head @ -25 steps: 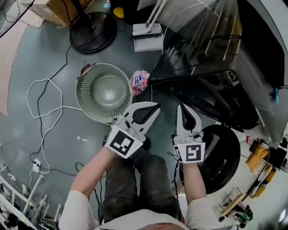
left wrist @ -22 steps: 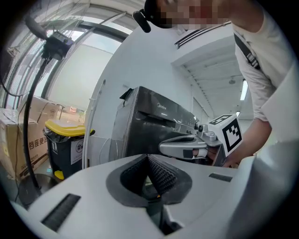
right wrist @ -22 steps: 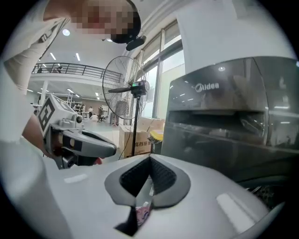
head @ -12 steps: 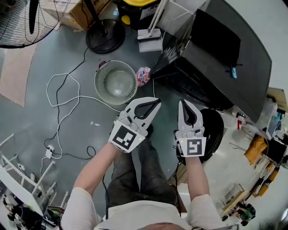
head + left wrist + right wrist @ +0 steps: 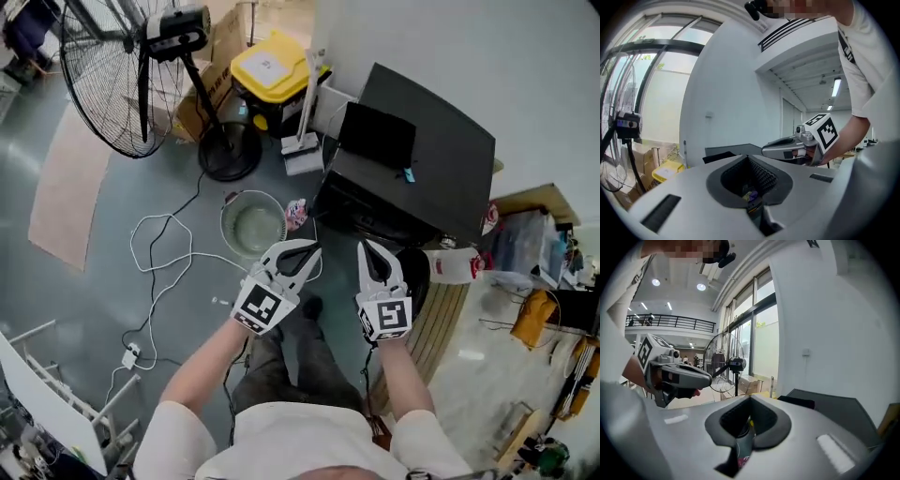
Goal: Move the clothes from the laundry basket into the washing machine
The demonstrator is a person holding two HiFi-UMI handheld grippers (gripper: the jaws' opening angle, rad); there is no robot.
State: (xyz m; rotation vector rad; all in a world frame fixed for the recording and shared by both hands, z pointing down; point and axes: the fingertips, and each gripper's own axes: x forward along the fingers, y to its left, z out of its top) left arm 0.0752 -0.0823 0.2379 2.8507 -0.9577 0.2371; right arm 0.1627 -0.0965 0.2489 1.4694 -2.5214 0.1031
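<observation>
Twice found jaws pressed tip to tip, on the left gripper (image 5: pixel 312 247) and on the right gripper (image 5: pixel 364 245), with nothing clamped in either pair. Saw both held side by side, slightly apart, in front of the person's chest and well above the floor (image 5: pixel 94 281).

Only from the head view made out the laundry basket (image 5: pixel 253 223): round, pale, standing on the grey floor beyond the left gripper, ribbed bottom bare. Spotted a pink patterned bundle (image 5: pixel 296 214) just beside its rim, between basket and the dark washing machine (image 5: pixel 441 159); could not tell whether cloth. Also picked out there a yellow-lidded box (image 5: pixel 267 67) farther back.

From the left gripper view got instead the right gripper alongside, the machine's dark top beyond the closed tips, and a standing fan (image 5: pixel 626 124) at the left edge. From the right gripper view got the reverse: left gripper at the left, the fan behind it, the dark top at the right. Glimpsed specks of colour through the gap behind each pair of tips, too small to name.
</observation>
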